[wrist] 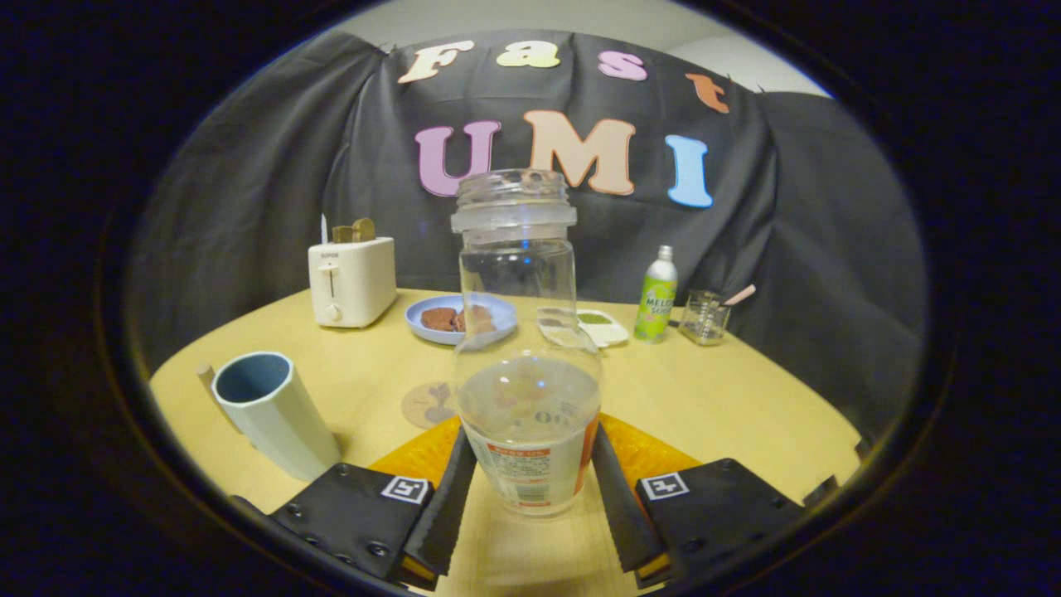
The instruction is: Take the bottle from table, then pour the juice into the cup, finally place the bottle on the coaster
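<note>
Light wooden table point(713, 398) with rounded edge, dark draped cloth wall point(265, 182) behind, pale wall point(464, 16) above

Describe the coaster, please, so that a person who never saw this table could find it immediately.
Start from the clear bottle held between the gripper fingers on the wooden table. The coaster lies flat just behind it, towards the blue cup. It is a thin brownish disc, unlike the blue plate further back.

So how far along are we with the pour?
The bottle is gripped upright between the gripper jaws, over the table. Pouring into the cup hasn't visibly begun; liquid remains inside the bottle. Afterwards, the bottle goes on the coaster.
</note>
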`<state>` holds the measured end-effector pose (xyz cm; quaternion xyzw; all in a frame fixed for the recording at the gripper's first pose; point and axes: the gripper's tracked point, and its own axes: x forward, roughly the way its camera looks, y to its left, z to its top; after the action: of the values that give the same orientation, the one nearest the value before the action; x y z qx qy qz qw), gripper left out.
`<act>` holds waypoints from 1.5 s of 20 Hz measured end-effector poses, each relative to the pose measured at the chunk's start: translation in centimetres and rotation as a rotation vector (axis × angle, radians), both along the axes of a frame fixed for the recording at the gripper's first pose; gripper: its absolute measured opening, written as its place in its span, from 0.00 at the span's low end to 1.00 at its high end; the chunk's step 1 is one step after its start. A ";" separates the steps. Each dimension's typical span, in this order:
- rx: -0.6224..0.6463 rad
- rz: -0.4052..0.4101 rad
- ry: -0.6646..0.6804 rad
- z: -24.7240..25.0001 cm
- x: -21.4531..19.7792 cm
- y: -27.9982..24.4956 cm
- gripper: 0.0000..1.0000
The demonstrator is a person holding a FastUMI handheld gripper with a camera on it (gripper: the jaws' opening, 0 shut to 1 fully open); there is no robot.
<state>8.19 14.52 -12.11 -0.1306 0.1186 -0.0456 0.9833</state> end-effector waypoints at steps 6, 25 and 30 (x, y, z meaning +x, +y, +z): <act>-0.249 -0.065 -0.045 2.0 -0.6 1.0 0.77; -0.928 -0.152 -0.202 5.7 -2.6 5.4 0.77; -1.058 -0.133 -0.213 5.0 -2.0 6.8 0.77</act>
<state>6.15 21.35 -7.13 -0.5944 -0.0129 -0.1741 0.7850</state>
